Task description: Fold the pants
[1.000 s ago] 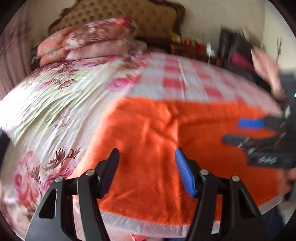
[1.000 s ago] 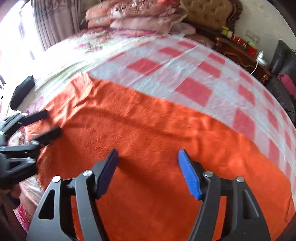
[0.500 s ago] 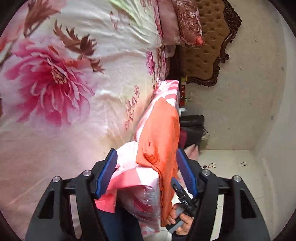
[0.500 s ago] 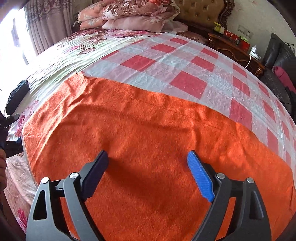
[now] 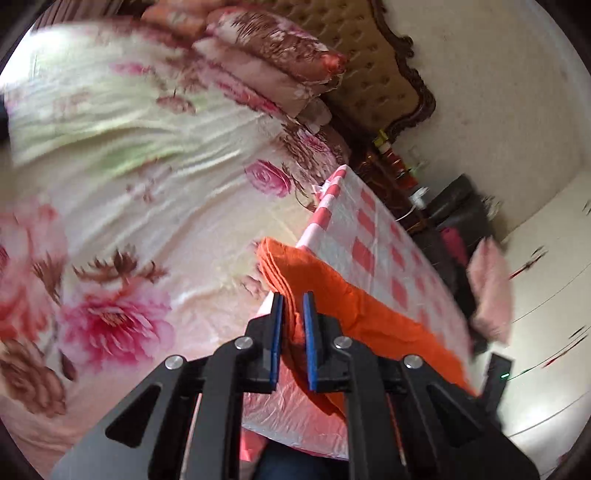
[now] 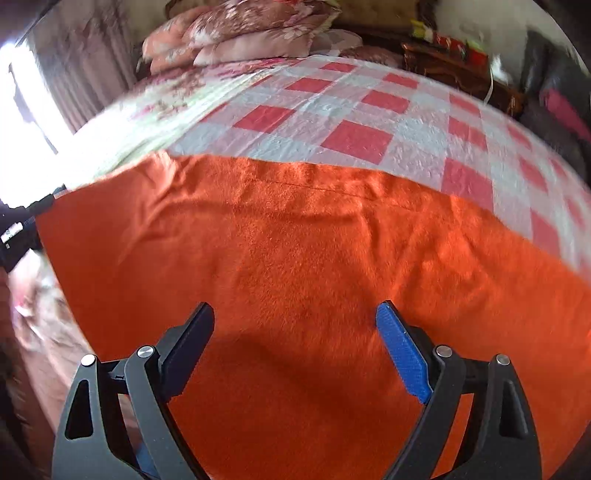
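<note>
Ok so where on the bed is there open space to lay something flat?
The checked cloth is bare between the orange pants and the pillows. The floral sheet left of both is also bare. The near edge is crowded: pants plus left gripper.

No writing, brand, number or sign can be read in either view. A small white patch on the left claw (image 6: 14,229), at nine o'clock in the right wrist view, may be a label, but it is too blurred and small to read.
</note>
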{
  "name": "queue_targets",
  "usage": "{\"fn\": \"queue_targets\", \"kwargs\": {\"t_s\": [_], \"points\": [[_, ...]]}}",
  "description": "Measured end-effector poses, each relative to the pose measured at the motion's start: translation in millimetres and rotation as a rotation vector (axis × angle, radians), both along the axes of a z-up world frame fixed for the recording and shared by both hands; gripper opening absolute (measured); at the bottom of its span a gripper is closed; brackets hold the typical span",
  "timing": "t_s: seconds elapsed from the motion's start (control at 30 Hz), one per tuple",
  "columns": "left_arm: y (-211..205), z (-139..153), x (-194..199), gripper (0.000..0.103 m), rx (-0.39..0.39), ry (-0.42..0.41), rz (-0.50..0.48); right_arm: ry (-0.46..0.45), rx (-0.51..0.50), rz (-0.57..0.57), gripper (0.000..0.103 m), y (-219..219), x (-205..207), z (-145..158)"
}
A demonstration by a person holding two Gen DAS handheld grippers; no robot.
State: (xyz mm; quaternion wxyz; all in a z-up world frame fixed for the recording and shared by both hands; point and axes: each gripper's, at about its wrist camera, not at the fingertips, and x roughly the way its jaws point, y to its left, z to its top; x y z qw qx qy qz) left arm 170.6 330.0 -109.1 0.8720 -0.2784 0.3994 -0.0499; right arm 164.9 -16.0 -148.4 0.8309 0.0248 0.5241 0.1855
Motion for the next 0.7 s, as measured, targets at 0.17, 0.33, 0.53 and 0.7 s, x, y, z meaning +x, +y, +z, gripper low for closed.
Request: {"fn": "queue_targets", "kwargs": {"t_s": [0.17,0.33,0.53,0.7], "points": [[-141.9,73.9,13.0,0.010,0.601,-0.054,-0.139,0.180,0.445,-0.111,0.086,-70.0,-0.3,4.8],[-341.9,46.5,-16.4,0.011,1.008,-0.211,-0.505,0.210,0.645,-0.249,0.086,-151.4,-12.4,5.4],[-412.3,-34.3,-69.8,0.011,1.006,-0.251,-0.659,0.215,0.730,-0.368,0.083,-214.5,-39.5,-2.2],[-403.2,-40.3,-70.3,0.011,1.023,-0.278,-0.570,0.282,0.783,-0.337,0.076,-205.4,-30.4,-16.5]]}}
